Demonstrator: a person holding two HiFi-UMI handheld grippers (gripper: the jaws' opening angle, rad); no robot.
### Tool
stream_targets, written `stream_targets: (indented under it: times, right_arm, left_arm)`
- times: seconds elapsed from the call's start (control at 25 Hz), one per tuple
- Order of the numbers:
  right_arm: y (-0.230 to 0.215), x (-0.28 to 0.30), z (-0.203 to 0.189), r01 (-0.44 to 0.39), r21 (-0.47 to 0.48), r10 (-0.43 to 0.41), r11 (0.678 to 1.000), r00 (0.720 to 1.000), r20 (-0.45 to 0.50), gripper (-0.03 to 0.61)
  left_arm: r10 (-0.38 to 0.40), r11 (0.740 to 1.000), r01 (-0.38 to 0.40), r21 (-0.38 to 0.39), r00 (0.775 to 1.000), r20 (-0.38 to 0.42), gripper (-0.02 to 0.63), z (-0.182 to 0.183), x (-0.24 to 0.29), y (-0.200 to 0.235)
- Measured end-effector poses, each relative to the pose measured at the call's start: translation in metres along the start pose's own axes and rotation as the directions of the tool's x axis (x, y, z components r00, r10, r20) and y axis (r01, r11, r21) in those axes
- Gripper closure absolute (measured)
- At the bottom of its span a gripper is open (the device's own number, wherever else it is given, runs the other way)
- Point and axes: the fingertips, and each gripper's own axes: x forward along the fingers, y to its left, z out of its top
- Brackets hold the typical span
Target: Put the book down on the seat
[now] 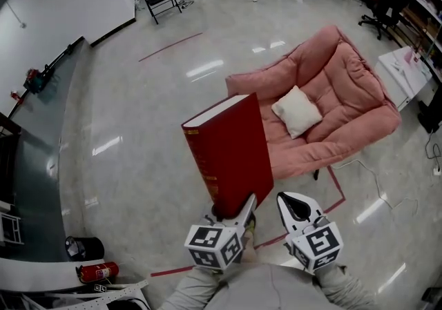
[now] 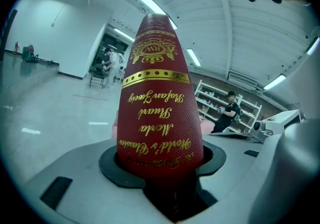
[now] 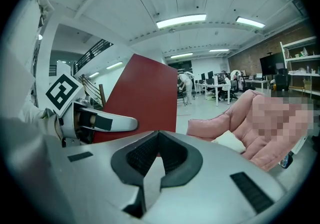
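Currently the left gripper point(image 1: 238, 209) is clamping the lower end of the red book point(image 1: 231, 150), its jaws pressing on the two covers near the spine. The book is standing upright in the air above the shiny floor point(image 1: 138, 129), short of the pink seat point(image 1: 345, 94), not yet over it. The right gripper point(image 1: 295, 206) is travelling just beside the left one with its jaws closed on nothing, and it is giving the book no support.

Risks, as judged from this position:
- The grip is acting at one end only, so the tall, heavy-looking volume is loading the pads with leverage. A quick tilt or stop could be enough to make it pivot or slip out onto the floor.
- A white cushion point(image 1: 297, 112) is occupying the middle of the seat. A book laid partly on it would be resting unevenly and could be sliding off the front edge.
- Releasing early, before the book is lying over the padding, would be dropping it short.
- The soft, sloping upholstery is offering no firm stop, so a book set down on edge is likely to topple.
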Motion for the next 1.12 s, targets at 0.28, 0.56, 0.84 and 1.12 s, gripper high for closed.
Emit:
stream_targets:
  times: [0.28,0.56,0.84,1.12]
  right_arm:
    - [-0.025,0.043,0.014,0.033,0.006,-0.032,0.999,0.999,-0.019,0.574]
    - [-0.04,0.087,0.027,0.047,0.025,-0.047,0.999,0.999,-0.009,0.574]
    - [-0.055,0.112,0.032,0.08,0.038,-0.08,0.996,0.997,-0.01,0.574]
    - [-0.067,0.117,0.025,0.099,0.062,-0.098,0.993,0.995,-0.029,0.574]
  left_arm:
    - [-0.013,1.0,0.013,-0.001,0.999,-0.036,0.368,0.021,0.038,0.032]
    - [-0.058,0.998,0.059,0.017,0.996,-0.069,0.368,0.036,0.072,0.055]
    - [-0.097,0.994,0.101,0.03,0.988,-0.117,0.368,0.041,0.099,0.07]
    - [-0.108,0.994,0.112,0.019,0.983,-0.148,0.368,0.032,0.117,0.074]
